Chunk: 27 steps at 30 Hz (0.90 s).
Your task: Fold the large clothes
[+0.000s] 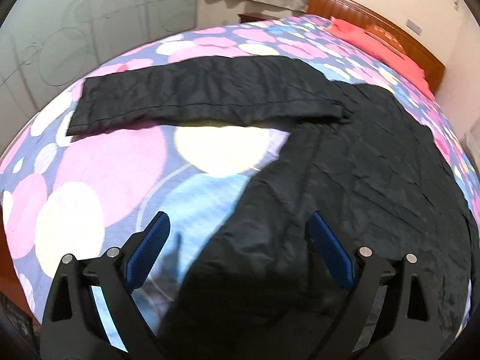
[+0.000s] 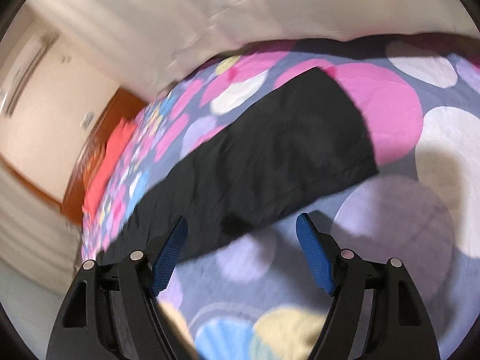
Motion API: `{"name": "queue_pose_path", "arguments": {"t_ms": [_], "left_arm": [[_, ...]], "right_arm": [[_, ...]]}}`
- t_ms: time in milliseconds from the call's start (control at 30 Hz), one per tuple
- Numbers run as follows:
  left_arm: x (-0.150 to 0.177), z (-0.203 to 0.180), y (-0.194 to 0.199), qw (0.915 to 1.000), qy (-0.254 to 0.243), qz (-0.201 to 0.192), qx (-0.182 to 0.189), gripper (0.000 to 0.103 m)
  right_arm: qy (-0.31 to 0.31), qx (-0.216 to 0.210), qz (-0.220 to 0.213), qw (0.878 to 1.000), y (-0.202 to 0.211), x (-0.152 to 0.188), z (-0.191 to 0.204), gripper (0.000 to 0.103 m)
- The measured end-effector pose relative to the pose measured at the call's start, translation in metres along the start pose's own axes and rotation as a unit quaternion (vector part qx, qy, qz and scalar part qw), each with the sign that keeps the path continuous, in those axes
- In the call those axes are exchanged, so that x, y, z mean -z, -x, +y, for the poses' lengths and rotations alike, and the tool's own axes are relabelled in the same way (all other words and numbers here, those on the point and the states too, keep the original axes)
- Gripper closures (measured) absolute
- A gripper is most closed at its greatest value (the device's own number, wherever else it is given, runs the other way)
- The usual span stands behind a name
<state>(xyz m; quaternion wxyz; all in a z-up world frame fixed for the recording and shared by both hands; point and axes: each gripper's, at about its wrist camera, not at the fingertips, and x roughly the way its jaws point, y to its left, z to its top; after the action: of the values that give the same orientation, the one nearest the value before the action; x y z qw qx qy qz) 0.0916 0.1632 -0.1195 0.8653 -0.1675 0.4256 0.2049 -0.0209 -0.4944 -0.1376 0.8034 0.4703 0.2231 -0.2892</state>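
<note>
A pair of black trousers (image 1: 345,180) lies spread on the bed with the circle-patterned cover (image 1: 105,165). One leg (image 1: 195,96) stretches left across the far part of the bed; the other runs toward me, its end between my fingers. My left gripper (image 1: 238,225) is open and hovers over that near leg end, not clamped on it. In the right wrist view, my right gripper (image 2: 241,225) is open above the bed cover (image 2: 405,195), just short of a black trouser leg (image 2: 270,162) that lies diagonally; the view is motion-blurred.
A red pillow (image 1: 384,45) lies at the wooden headboard (image 1: 375,24) at far right. White wardrobe doors (image 1: 75,24) stand beyond the bed's left side. A pale curtain (image 2: 210,9) hangs behind the bed in the right wrist view.
</note>
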Motion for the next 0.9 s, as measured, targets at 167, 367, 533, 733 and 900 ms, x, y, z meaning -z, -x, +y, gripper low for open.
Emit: {"name": "queue_pose_path", "arguments": {"t_ms": [167, 367, 533, 733, 900], "left_arm": [[0.000, 0.007, -0.008, 0.9998, 0.003, 0.004, -0.019, 0.009], [0.005, 0.007, -0.014, 0.9996, -0.003, 0.009, -0.026, 0.009], [0.006, 0.009, -0.019, 0.9996, -0.002, 0.014, -0.023, 0.009], [0.009, 0.011, -0.023, 0.9997, 0.002, 0.019, -0.016, 0.009], [0.011, 0.012, -0.027, 0.9996, -0.004, 0.020, -0.017, 0.009]], "right_arm": [[-0.066, -0.023, -0.045, 0.997, -0.004, -0.010, -0.023, 0.029], [-0.067, -0.001, -0.053, 0.996, -0.012, -0.014, -0.026, 0.078], [0.004, 0.012, -0.070, 0.997, -0.002, -0.017, 0.003, 0.089], [0.138, -0.014, -0.097, 0.986, 0.020, 0.000, 0.089, 0.090], [0.221, -0.053, -0.072, 0.971, 0.019, 0.038, 0.161, 0.090]]}}
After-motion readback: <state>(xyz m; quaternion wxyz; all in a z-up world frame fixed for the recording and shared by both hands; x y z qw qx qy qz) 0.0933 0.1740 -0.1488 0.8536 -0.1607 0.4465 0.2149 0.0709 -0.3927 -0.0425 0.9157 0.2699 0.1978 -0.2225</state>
